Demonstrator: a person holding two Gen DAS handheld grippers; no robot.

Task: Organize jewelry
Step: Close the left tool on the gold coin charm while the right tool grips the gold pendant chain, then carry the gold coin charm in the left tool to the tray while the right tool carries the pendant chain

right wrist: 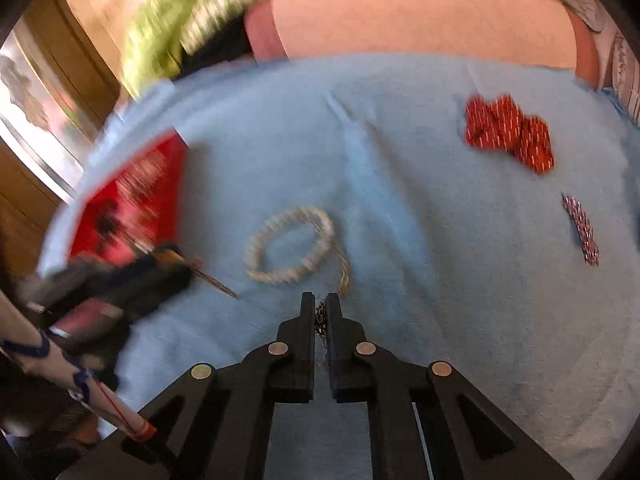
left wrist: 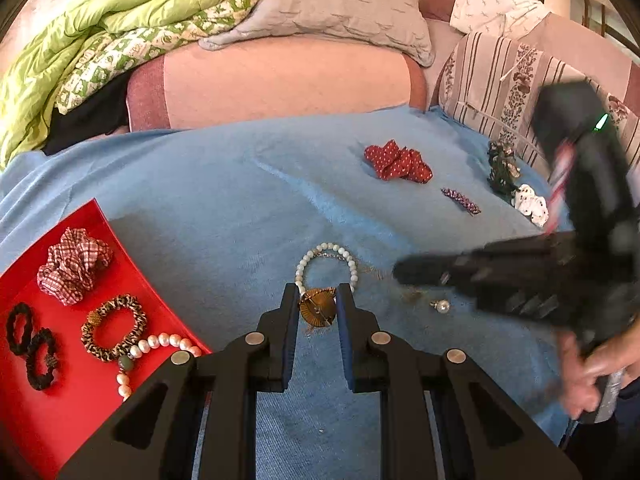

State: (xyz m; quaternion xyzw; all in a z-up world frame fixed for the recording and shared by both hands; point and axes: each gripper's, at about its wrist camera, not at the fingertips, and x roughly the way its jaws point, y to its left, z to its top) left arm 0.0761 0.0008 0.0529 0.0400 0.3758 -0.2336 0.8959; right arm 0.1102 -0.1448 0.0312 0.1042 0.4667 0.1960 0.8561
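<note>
My left gripper is shut on a round brown pendant, held just above the blue blanket. A white bead bracelet lies just beyond it; it also shows in the right wrist view. My right gripper is shut on a thin chain. It shows blurred at the right of the left wrist view. The left gripper shows blurred at the left in the right wrist view. A red tray at the left holds scrunchies, hair ties and a pearl bracelet.
On the blanket lie a red dotted scrunchie, a purple hair clip, a pearl earring, a dark green scrunchie and a white one. Pillows and a green quilt lie behind.
</note>
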